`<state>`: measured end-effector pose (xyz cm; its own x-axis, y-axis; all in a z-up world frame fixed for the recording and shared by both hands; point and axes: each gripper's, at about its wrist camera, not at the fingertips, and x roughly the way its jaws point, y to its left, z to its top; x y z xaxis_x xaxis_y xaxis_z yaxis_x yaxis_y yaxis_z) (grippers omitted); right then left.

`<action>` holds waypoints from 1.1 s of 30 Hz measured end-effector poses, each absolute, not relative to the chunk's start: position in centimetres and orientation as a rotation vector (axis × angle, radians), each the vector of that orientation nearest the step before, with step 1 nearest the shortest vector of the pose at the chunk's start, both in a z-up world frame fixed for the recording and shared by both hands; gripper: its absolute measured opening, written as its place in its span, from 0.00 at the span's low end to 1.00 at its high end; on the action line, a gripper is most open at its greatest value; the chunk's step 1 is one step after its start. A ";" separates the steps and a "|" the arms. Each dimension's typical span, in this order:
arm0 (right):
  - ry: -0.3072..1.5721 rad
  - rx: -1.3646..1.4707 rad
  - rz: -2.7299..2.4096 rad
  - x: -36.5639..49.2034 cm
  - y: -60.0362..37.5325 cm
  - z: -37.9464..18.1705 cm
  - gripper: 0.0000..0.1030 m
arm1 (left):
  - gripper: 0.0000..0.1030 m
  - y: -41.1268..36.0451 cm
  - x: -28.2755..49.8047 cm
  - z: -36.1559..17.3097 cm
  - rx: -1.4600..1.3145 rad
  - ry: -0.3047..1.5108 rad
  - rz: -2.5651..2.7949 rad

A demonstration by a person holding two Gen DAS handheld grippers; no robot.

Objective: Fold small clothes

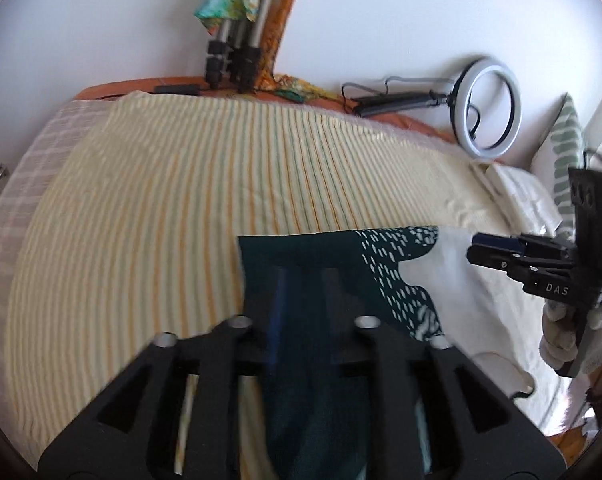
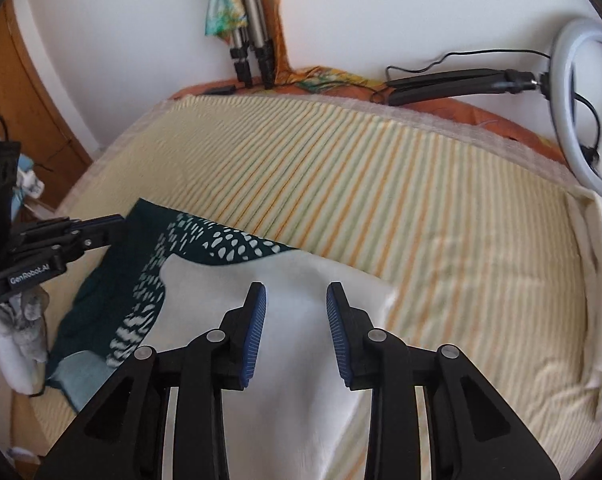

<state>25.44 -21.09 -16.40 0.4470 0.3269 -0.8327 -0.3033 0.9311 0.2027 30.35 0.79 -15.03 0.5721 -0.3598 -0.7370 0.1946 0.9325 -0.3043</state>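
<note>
No containers here, just a striped bed [image 2: 381, 184] with a green-and-white garment [image 2: 205, 240] lying on its near left part. Right gripper [image 2: 296, 332] hangs wide open over the white part, gripping nothing. Left gripper [image 1: 303, 300] sits over the green part; can't tell if it's gripping.

There are 2 pieces of small clothing on the bed [image 2: 381, 168]: 1 dark green patterned garment [image 2: 113, 280] and 1 white garment [image 2: 301, 360]. I count 2 tools, the left hand-held gripper [image 2: 101, 228] and the right hand-held gripper [image 2: 296, 332], plus 1 ring light [image 1: 495, 106]. The tripod legs [image 2: 253, 12] against the wall look like 2 or 3, though blur makes the number uncertain.
</note>
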 end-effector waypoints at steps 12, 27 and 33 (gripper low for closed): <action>1.125 0.563 0.448 19.0 -31.1 -18.4 0.43 | 0.53 7.8 26.1 -19.2 -0.716 1.097 -0.399; 1.185 0.773 0.580 21.0 -29.2 -22.2 0.26 | 0.52 5.2 28.4 -20.3 -0.743 1.117 -0.494; 1.176 0.780 0.587 21.6 -28.5 -22.2 0.26 | 0.39 3.9 29.4 -20.5 -0.733 1.117 -0.499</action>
<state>21.63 -28.53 -22.19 0.2921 0.7597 -0.5810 -0.0074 0.6093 0.7929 29.41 3.87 -20.55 0.3699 -0.6910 -0.6211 0.0016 0.6690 -0.7433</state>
